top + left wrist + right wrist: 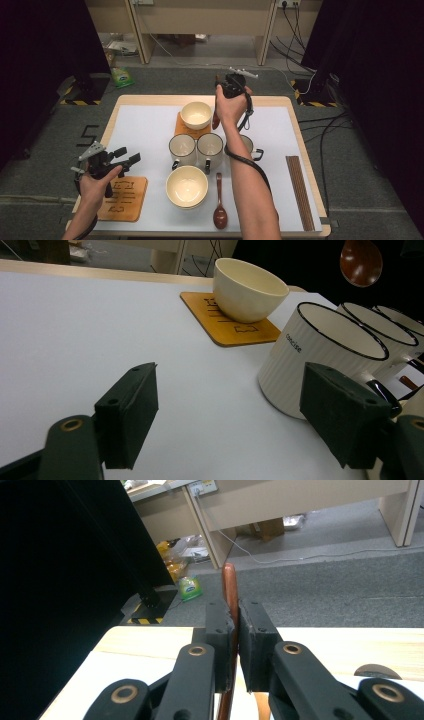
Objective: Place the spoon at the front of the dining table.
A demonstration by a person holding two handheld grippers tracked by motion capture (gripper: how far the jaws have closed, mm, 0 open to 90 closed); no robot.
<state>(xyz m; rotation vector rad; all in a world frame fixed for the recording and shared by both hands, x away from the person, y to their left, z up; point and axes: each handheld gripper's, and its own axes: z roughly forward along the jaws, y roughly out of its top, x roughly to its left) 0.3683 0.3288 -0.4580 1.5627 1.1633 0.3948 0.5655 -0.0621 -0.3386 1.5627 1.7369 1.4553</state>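
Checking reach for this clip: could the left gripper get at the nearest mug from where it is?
Probably yes. The left gripper is open, holds nothing, and bare table mat lies between it and the nearest mug, seen just ahead between its jaws.

Two hand-held two-jaw grippers, black, on bare forearms with no sleeves.

Left gripper (127,156): black body, grey three-cornered plate on top, blocky matt black pads (127,412) with small screw holes, brass-coloured rivets at the link pivots. Right gripper (236,630): same black pads and links, brass-coloured rivets, grey plate on top, black cable trailing along the forearm.
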